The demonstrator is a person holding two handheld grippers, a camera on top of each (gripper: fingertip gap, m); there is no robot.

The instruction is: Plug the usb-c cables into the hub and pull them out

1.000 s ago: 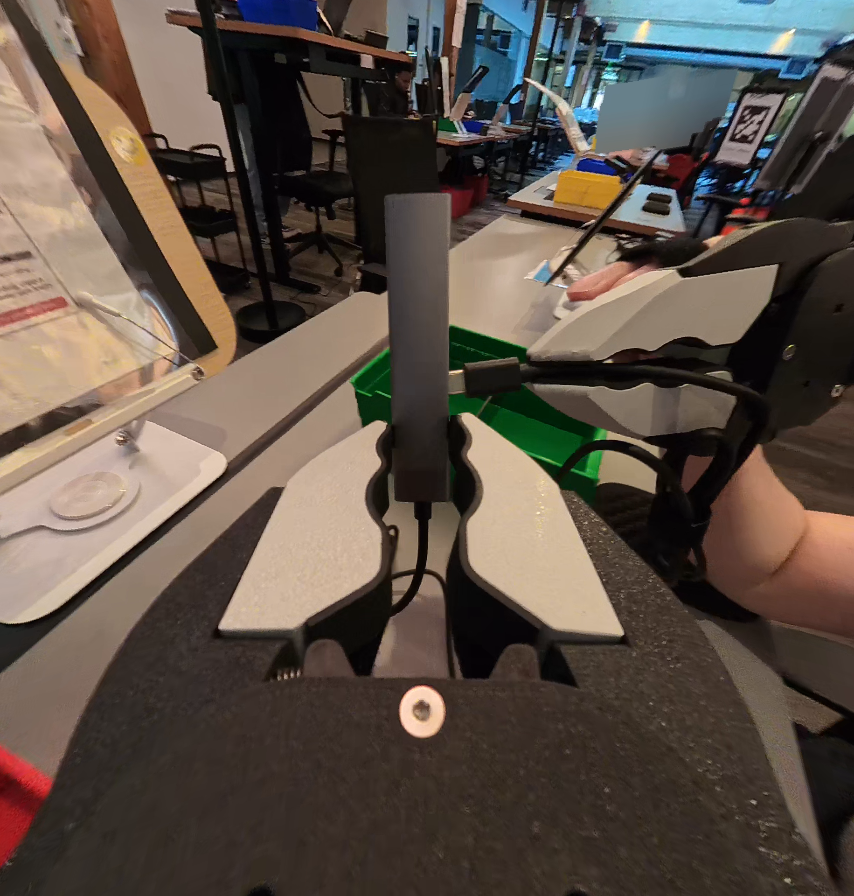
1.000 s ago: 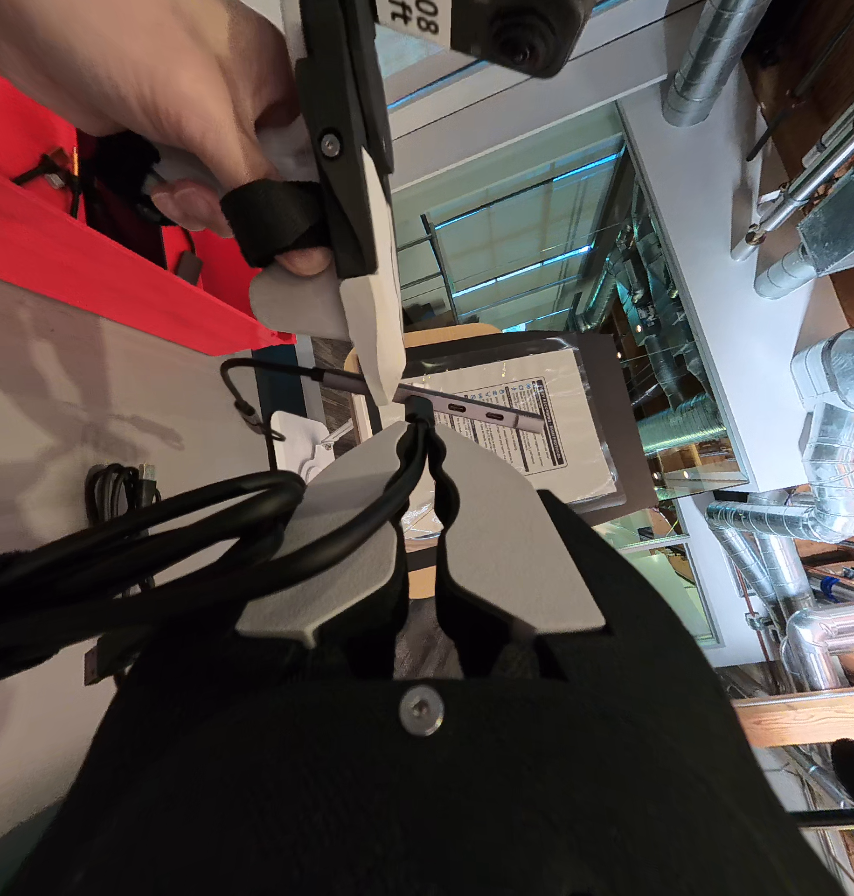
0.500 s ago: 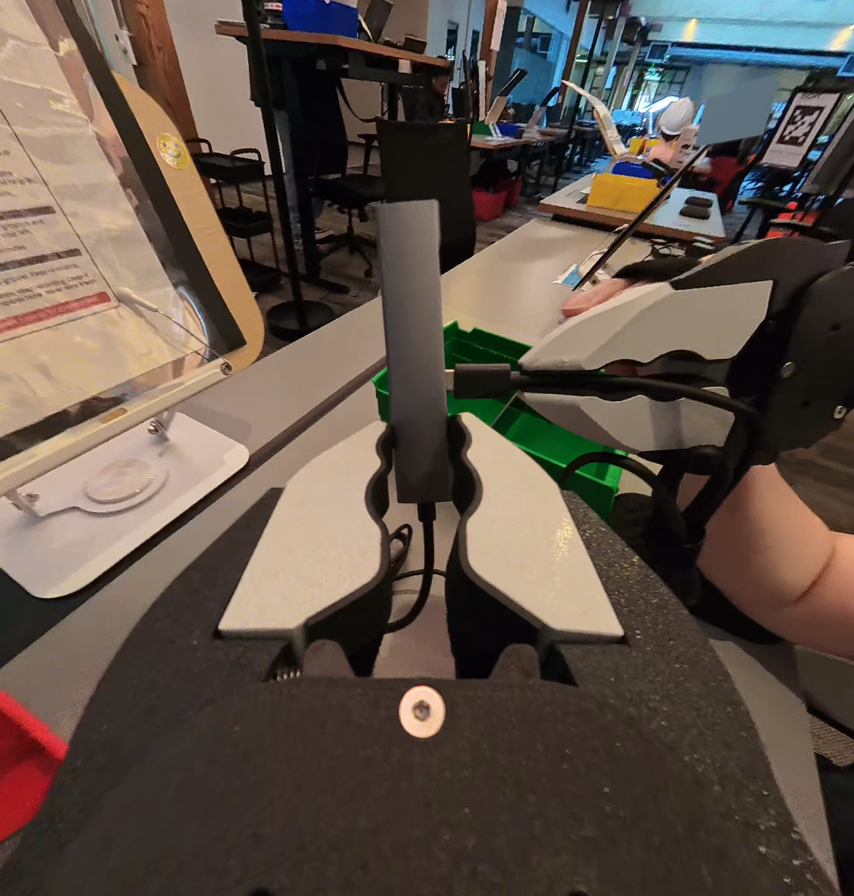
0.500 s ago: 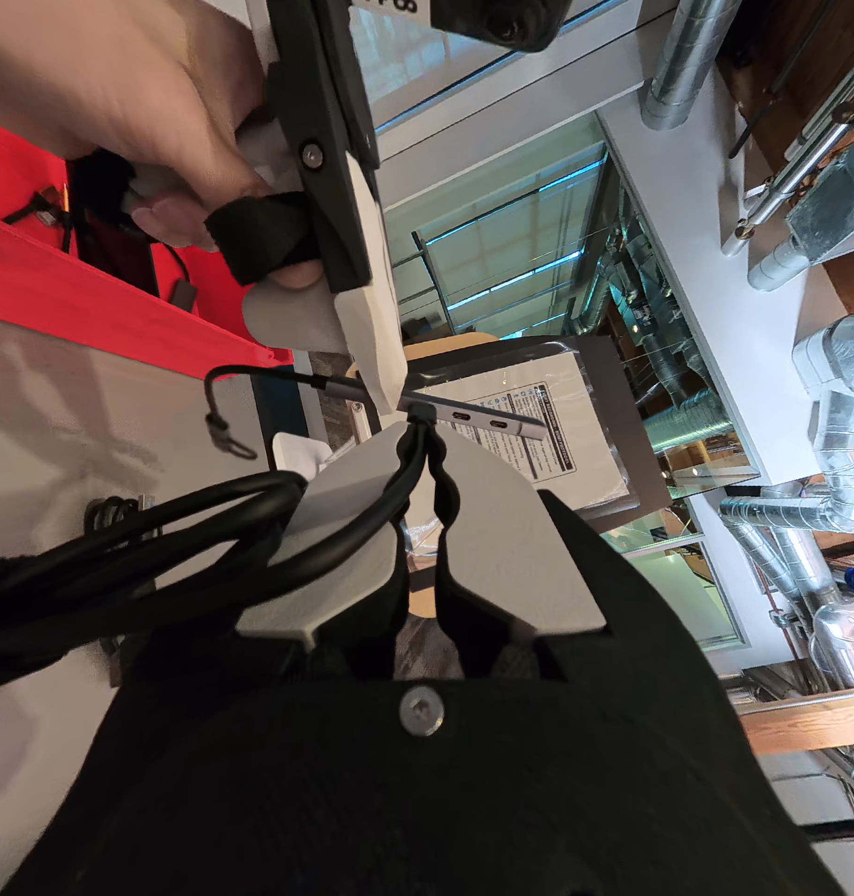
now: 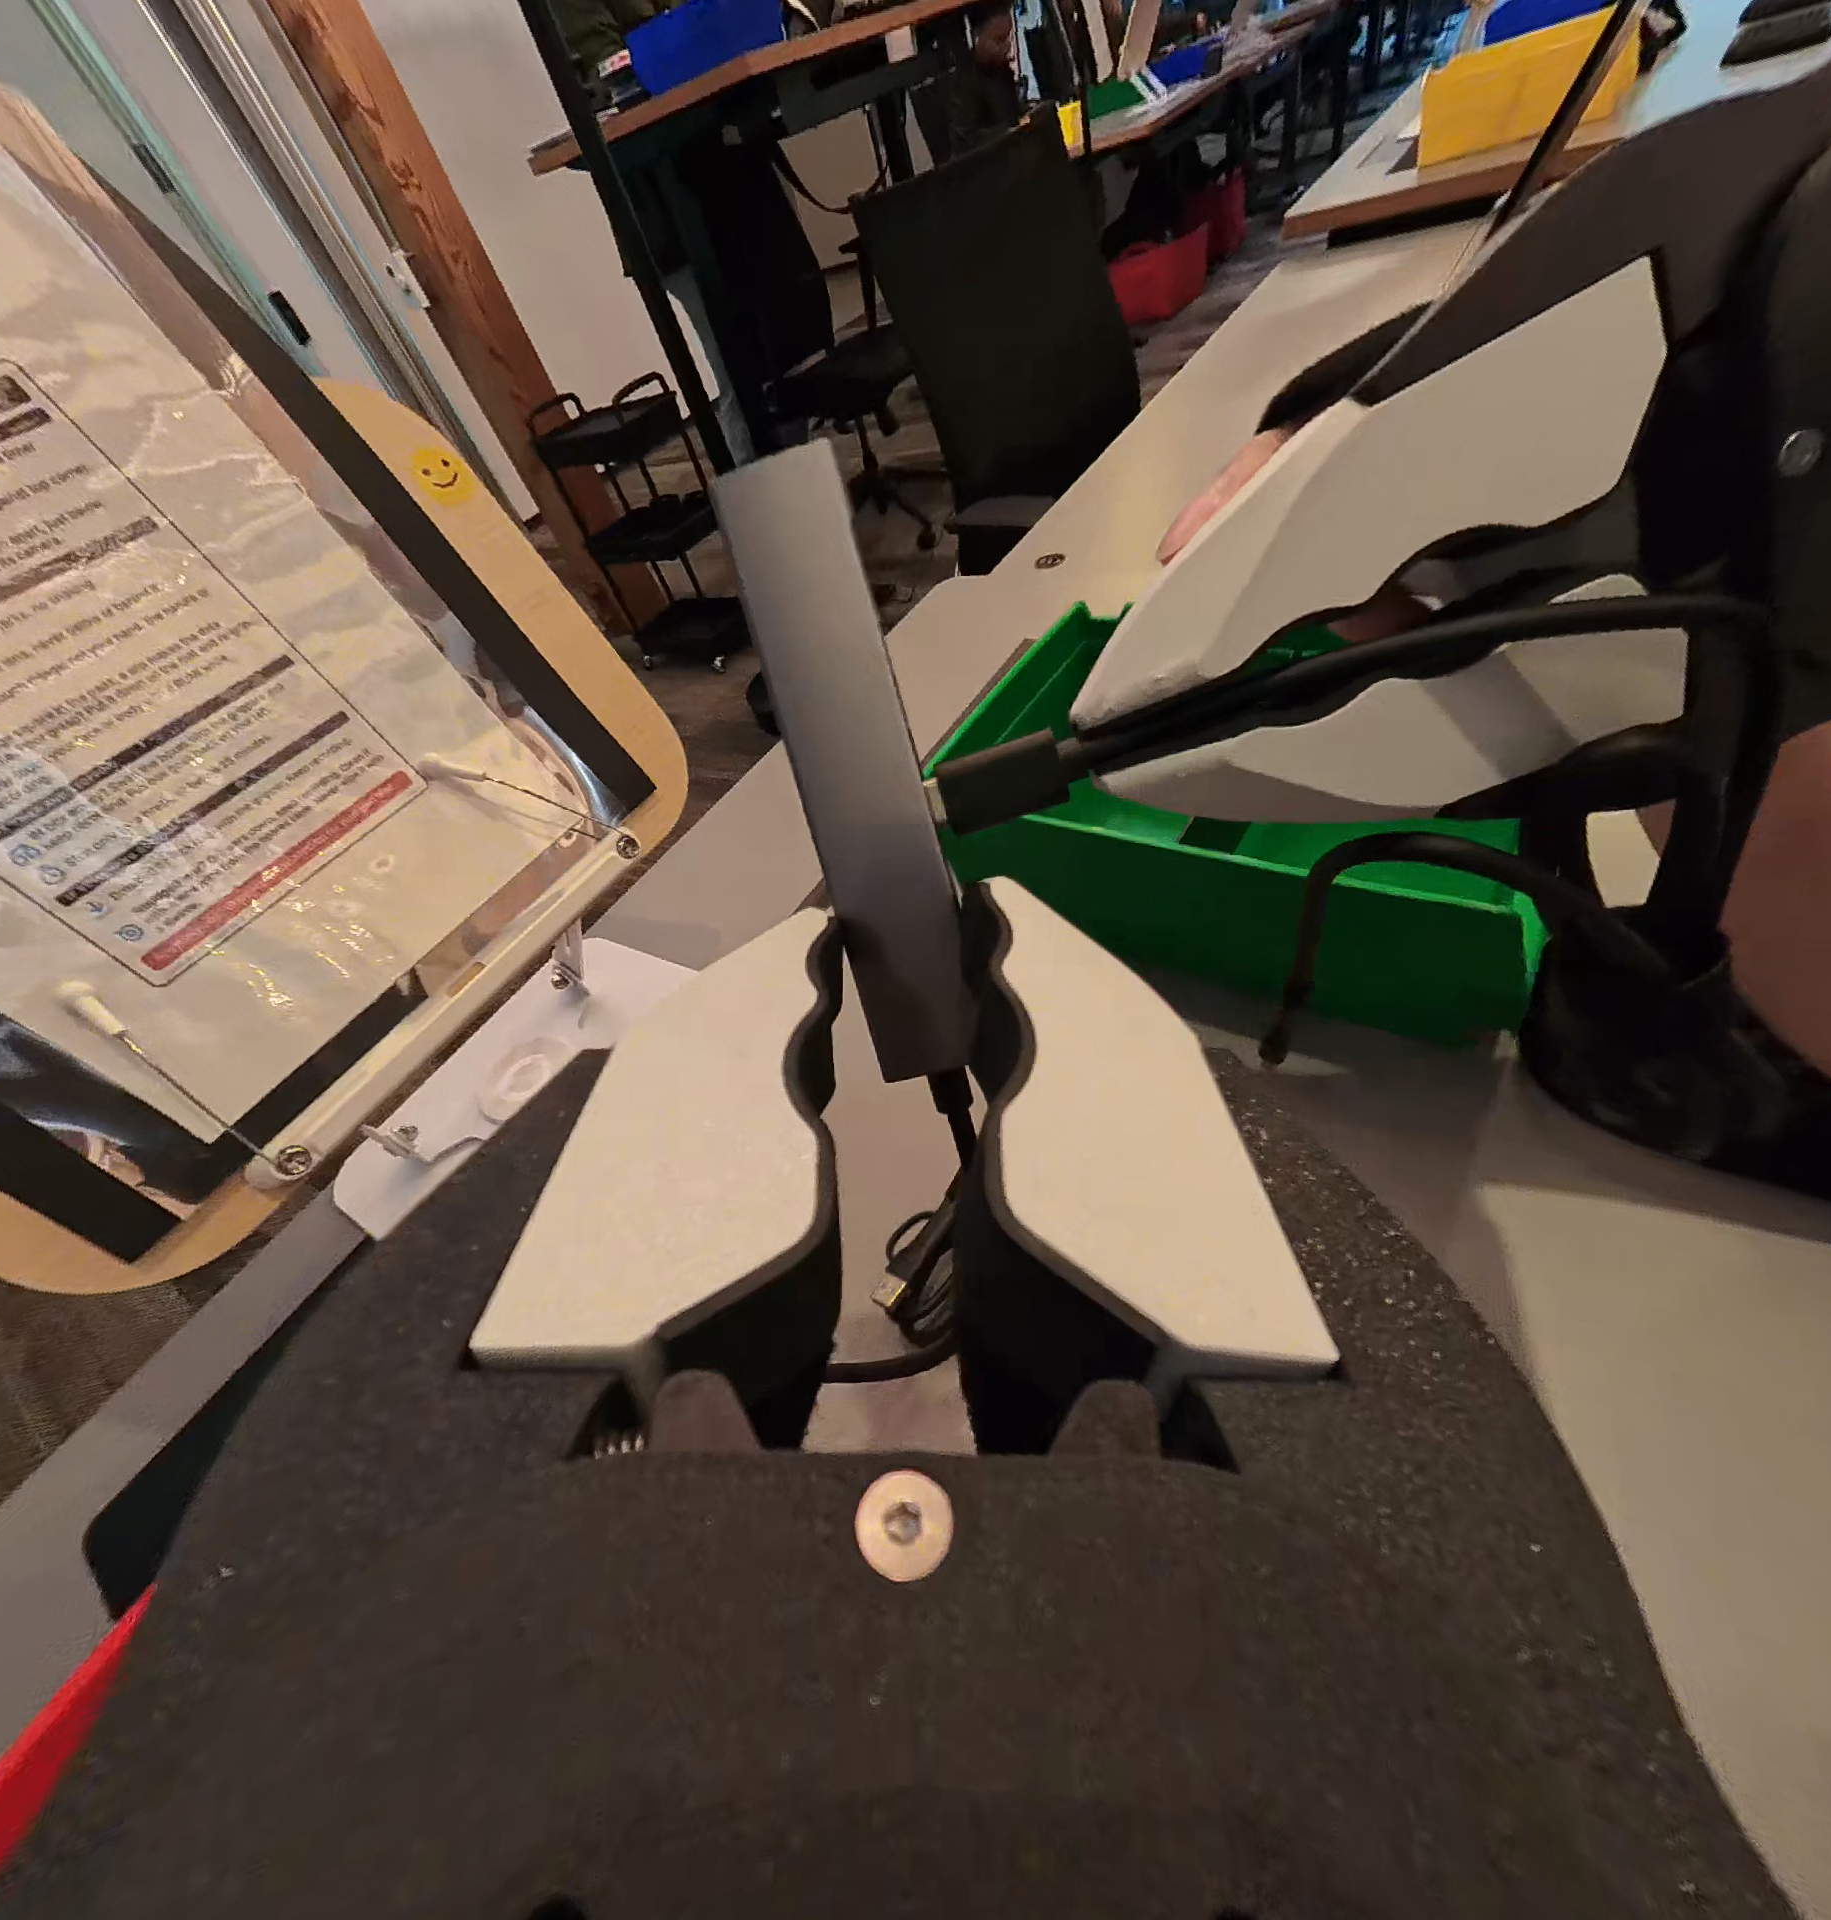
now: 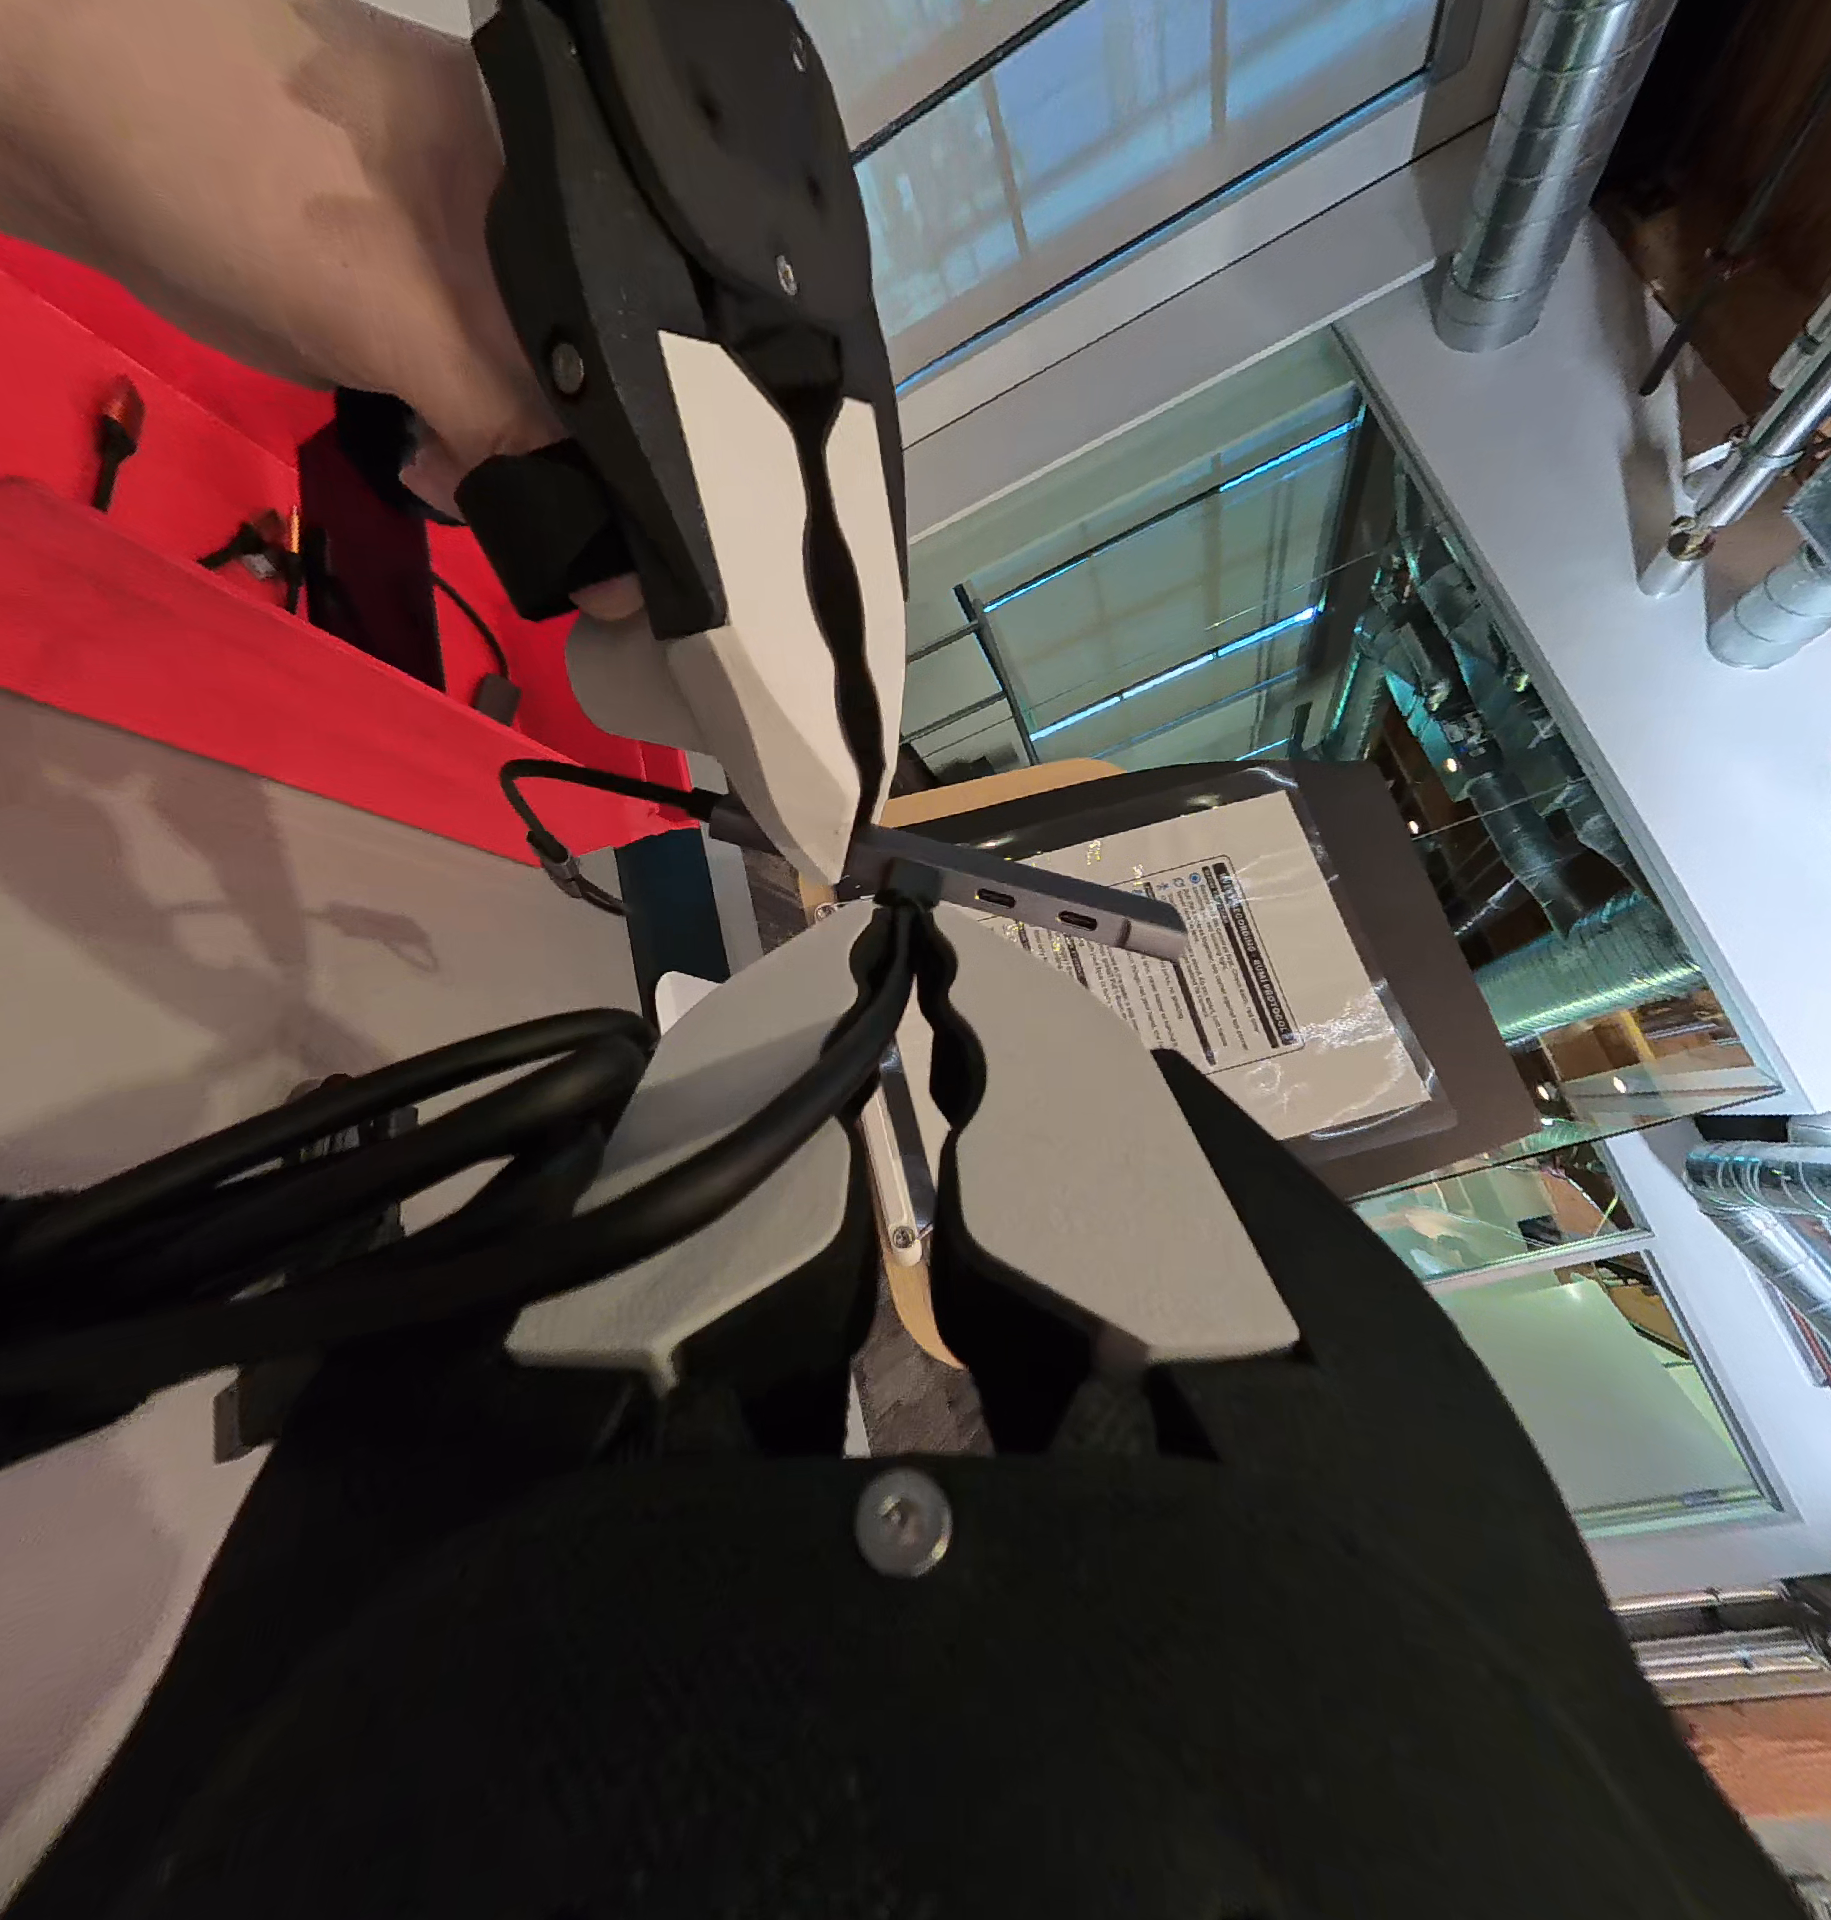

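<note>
My left gripper (image 5: 906,935) is shut on the lower end of a slim grey hub (image 5: 838,748), which stands up between the fingers and leans a little left. My right gripper (image 6: 906,914) is shut on a black USB-C cable (image 6: 786,1081) just behind its plug (image 6: 906,883). The plug (image 5: 994,795) sits against the hub's side at the port nearest the left fingers. Two empty ports show further along the hub (image 6: 1046,899). The hub's own thin lead (image 5: 932,1247) hangs below it. The rest of the black cable loops to the left.
A green bin (image 5: 1254,894) stands on the grey table (image 5: 1617,1351) behind the grippers. A framed notice on a stand (image 5: 215,727) is at the left. A red bin (image 6: 215,644) with small cables lies beyond the left hand. Left and right tips are no more than a few centimetres apart. Both grippers' tips are roughly 25 centimeters from the hub's own thin lead (image 5: 932,1247).
The plug has closed the small gap to the hub's side. Both grippers have swung together, so the hub now leans left and the right gripper sits nearer and lower.
</note>
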